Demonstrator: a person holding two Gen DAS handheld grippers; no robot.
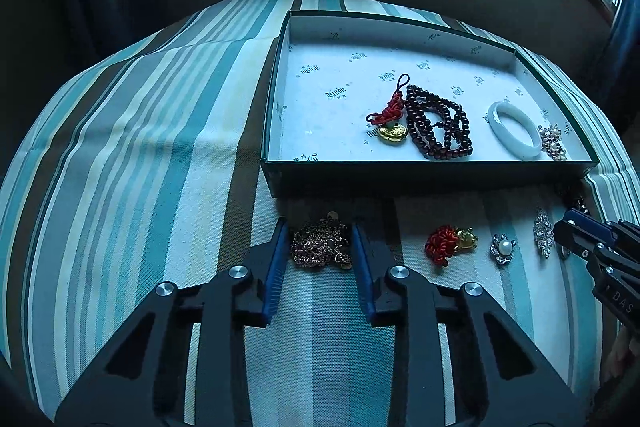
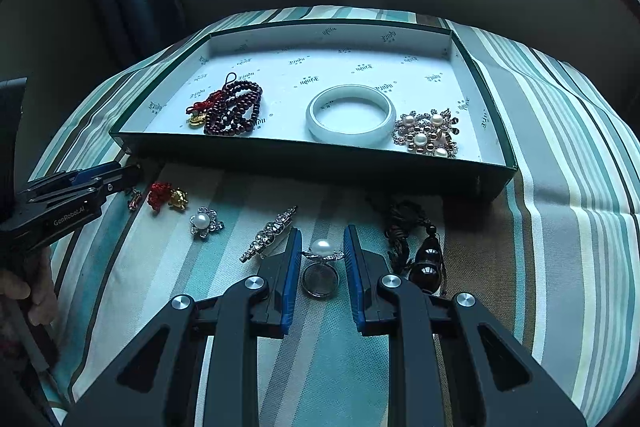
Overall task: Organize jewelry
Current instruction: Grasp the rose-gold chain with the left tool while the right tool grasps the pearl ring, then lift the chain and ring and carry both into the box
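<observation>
Left gripper point(image 1: 320, 239) clamps onto the gold chain point(image 1: 320, 245) before the box point(image 1: 420, 179); right gripper point(image 2: 322, 251) pinches the pearl ring point(image 2: 321, 267) narrowly between its pads.

Left gripper point(image 1: 320, 241) is pointing steeply down, its blue pads point(image 1: 277, 267) sitting close together, pinching in from both sides. Right gripper point(image 2: 322, 251) is angling down the same way, pads point(image 2: 292, 267) standing equally narrow. A hand point(image 2: 28, 291) is gripping the left tool's handle, seen at the right view's edge.
</observation>
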